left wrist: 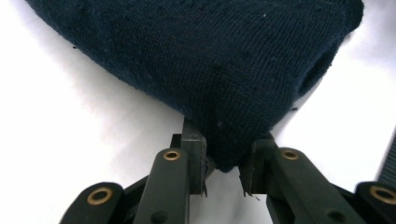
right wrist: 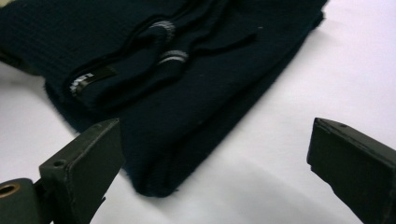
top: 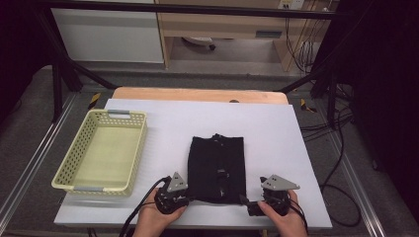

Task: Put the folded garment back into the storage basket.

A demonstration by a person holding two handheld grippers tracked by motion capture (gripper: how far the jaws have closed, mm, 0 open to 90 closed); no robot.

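Folded dark navy knit garment (top: 217,168) lies near front tabletop edge. L gripper (left wrist: 223,170) clamped on its corner; R gripper (right wrist: 215,158) jaws wide, not yet gripping other front corner. Pale yellow plastic basket (top: 79,148) at left: empty, move pending.

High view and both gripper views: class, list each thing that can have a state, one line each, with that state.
Dark navy knitted garment: folded into a rectangle, lying flat on the white table.
Pale yellow perforated plastic basket: upright, empty.
Left claw: shut on the garment's near corner.
Right claw: open, the garment's other near corner between its jaws, not pinched.
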